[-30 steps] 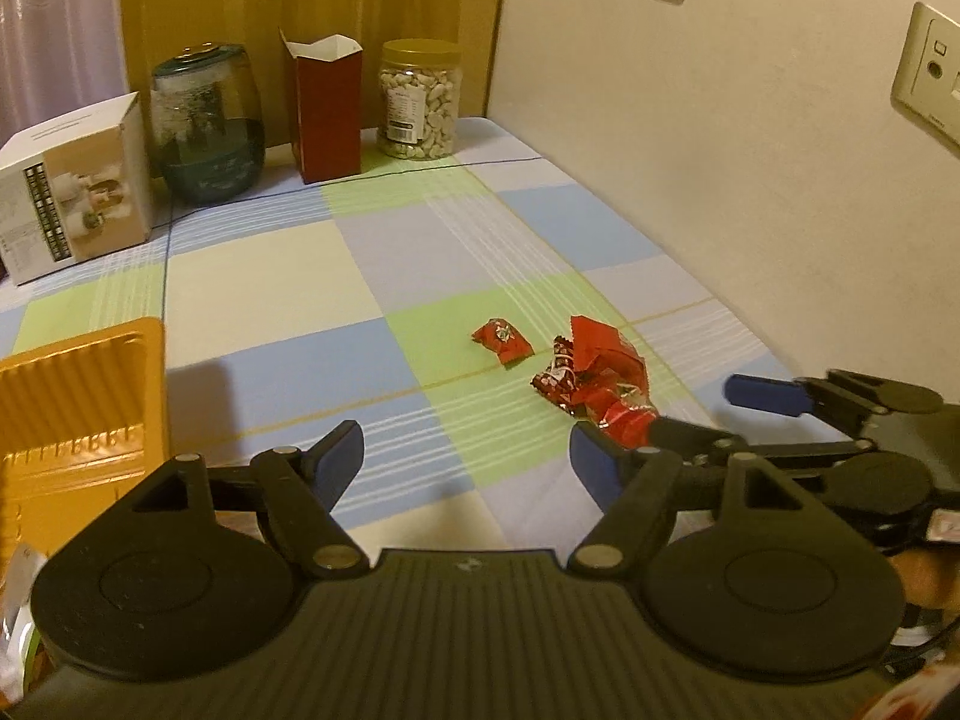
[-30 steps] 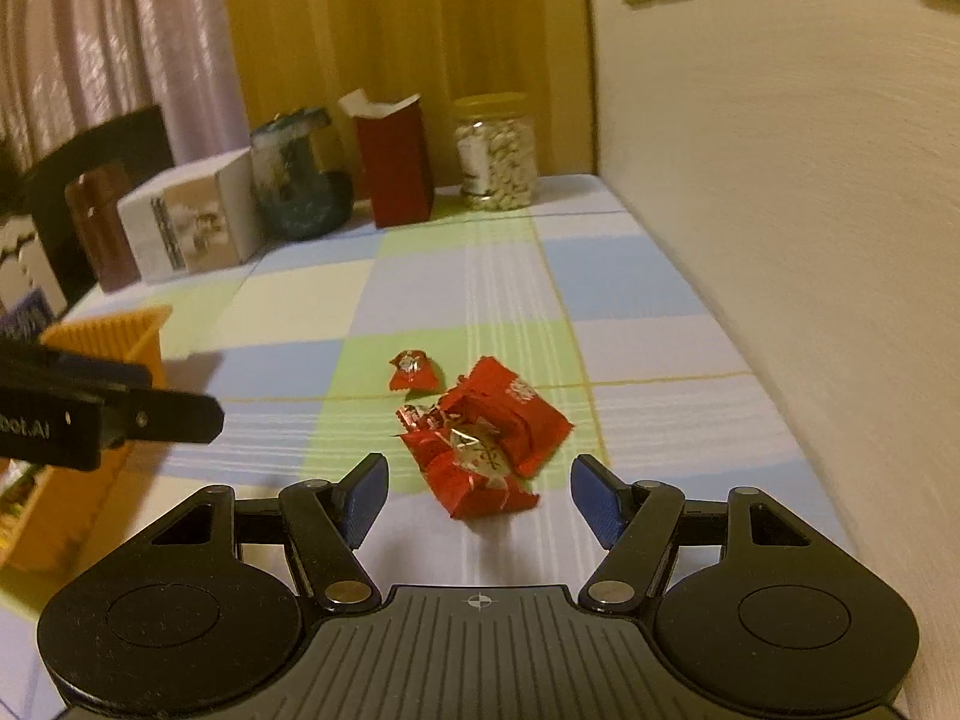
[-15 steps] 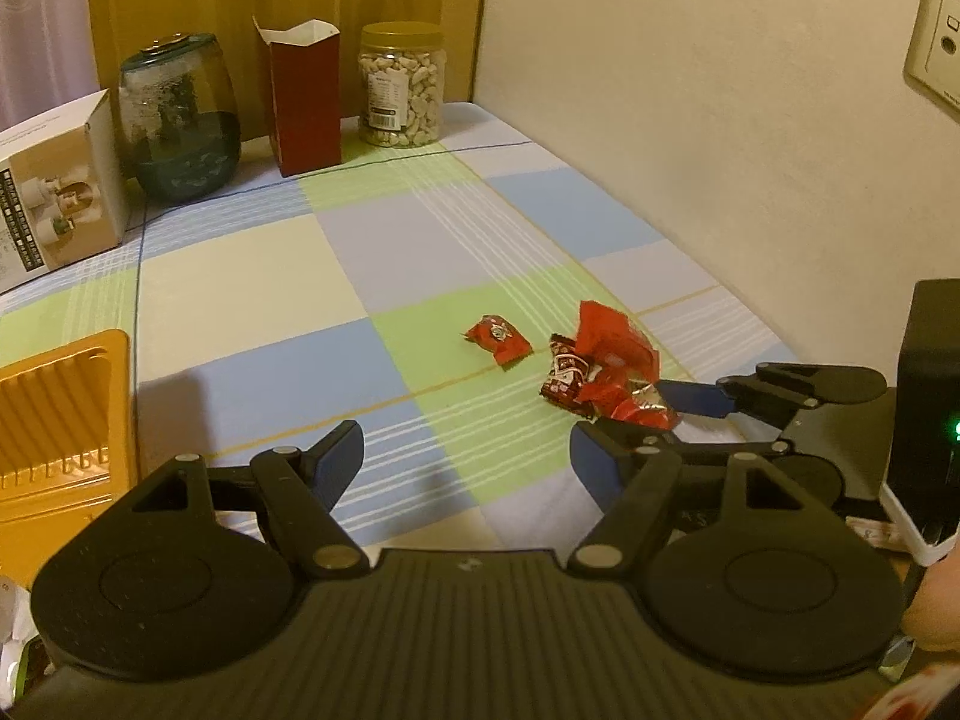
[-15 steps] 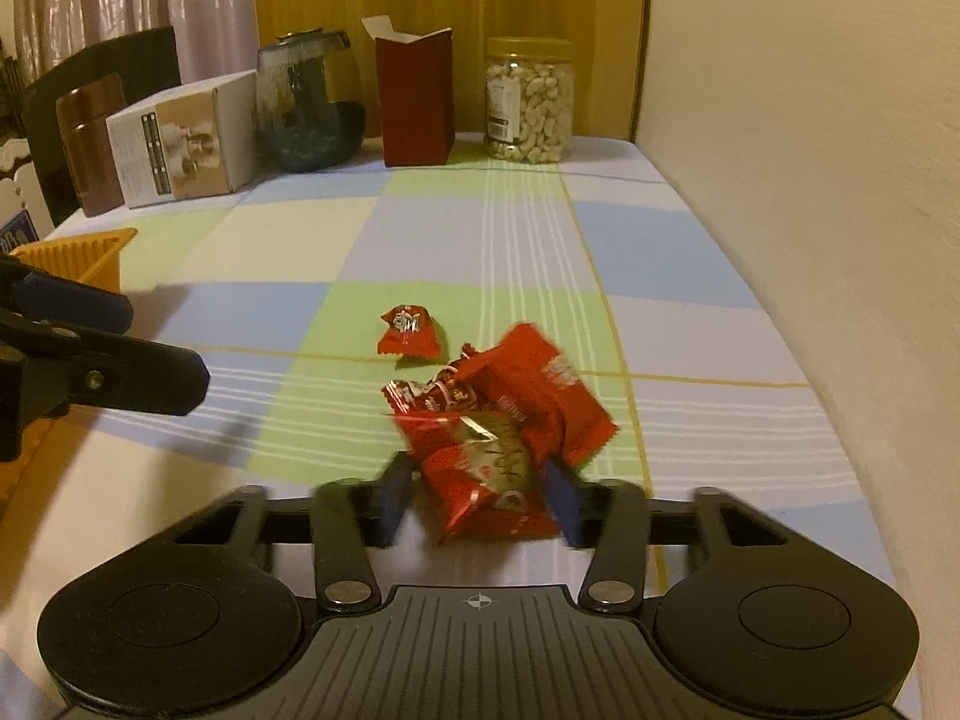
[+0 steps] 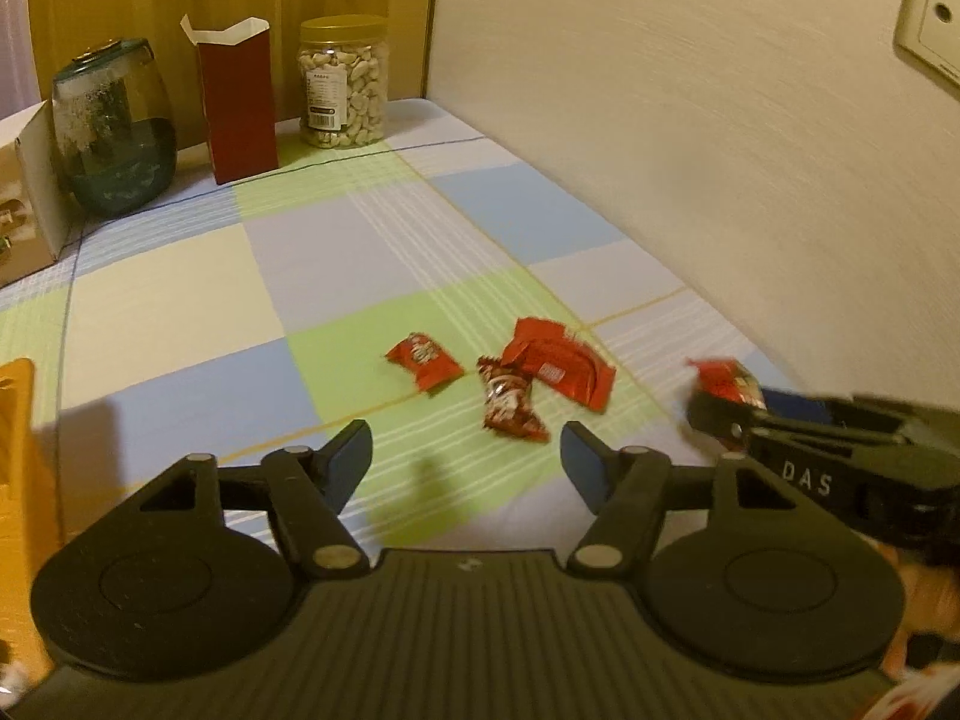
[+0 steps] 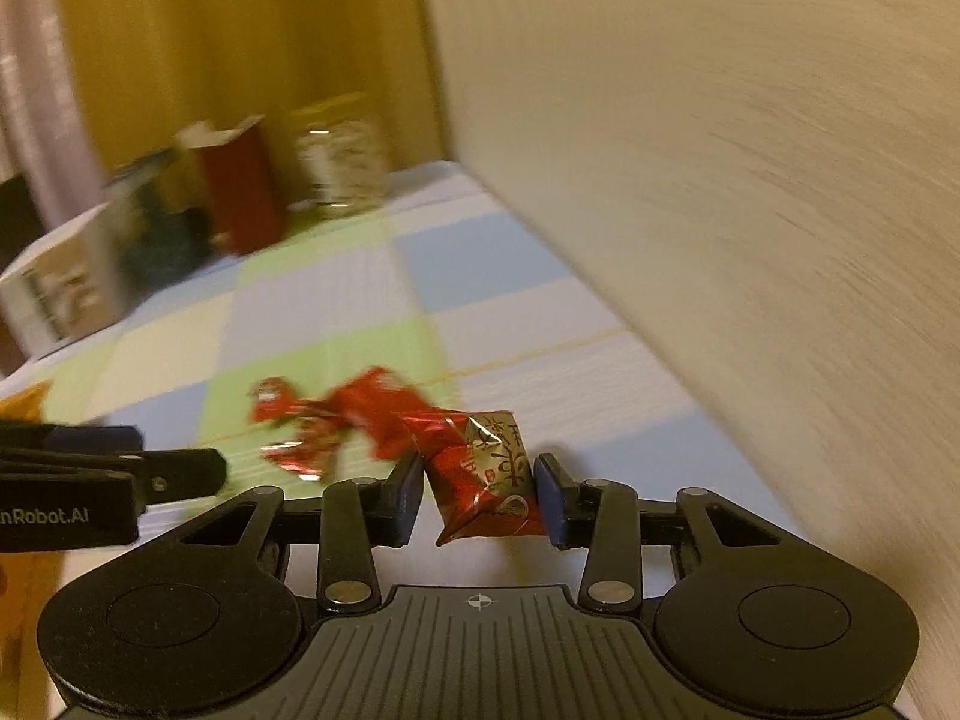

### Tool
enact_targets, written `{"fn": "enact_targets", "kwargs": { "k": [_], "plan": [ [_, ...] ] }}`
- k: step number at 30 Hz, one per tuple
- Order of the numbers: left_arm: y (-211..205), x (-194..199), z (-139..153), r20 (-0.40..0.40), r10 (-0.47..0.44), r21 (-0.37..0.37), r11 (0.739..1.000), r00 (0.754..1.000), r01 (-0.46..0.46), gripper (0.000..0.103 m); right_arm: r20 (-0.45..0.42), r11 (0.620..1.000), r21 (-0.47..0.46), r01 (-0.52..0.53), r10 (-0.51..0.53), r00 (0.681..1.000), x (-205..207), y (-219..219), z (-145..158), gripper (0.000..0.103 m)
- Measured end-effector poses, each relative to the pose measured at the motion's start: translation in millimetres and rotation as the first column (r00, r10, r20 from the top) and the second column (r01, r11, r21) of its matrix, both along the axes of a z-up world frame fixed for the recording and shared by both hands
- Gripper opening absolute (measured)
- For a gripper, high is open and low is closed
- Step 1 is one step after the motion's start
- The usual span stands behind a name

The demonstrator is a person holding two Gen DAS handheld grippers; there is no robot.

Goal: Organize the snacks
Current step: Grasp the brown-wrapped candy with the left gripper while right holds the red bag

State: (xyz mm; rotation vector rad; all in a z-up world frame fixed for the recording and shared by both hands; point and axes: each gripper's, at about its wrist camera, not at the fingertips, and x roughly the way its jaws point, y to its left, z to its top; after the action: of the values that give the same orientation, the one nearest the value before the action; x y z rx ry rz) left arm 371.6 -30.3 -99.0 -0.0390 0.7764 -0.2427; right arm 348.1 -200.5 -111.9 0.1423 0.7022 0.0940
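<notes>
My left claw [image 5: 465, 453] has just been narrowing but grips nothing, poised over the checked tabletop [image 5: 180, 306] near three red snack packets [image 5: 510, 399]. At the right, my right claw [image 6: 477, 489], just closing, clamps a red snack packet [image 6: 480, 474] lifted near the wall.

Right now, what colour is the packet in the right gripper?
Red with gold print: crinkly foil snack packet, clearest in the right wrist view.

Checked tablecloth [image 5: 180, 306], red snack packets [image 5: 510, 402]
</notes>
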Motion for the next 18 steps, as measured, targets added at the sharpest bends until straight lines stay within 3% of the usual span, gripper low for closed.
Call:
{"fn": "enact_targets", "kwargs": {
  "k": [6, 13, 18],
  "plan": [
    [-14, 17, -22, 0.032, 0.012, -0.059, 0.998, 0.999, -0.010, 0.045, -0.008, 0.998, 0.021, 0.063, -0.063, 0.998, 4, -15, -1, 0.040],
    [-23, 32, -40, 0.041, -0.009, -0.038, 0.999, 0.999, 0.010, 0.039, -0.030, 0.995, 0.063, 0.082, -0.080, 0.996, 6, -20, -4, 0.040],
    [-25, 40, -45, 0.045, -0.012, -0.013, 1.000, 0.999, 0.012, 0.025, -0.034, 0.994, 0.069, 0.081, -0.078, 0.996, 9, -17, -6, 0.040]
  ]
}}
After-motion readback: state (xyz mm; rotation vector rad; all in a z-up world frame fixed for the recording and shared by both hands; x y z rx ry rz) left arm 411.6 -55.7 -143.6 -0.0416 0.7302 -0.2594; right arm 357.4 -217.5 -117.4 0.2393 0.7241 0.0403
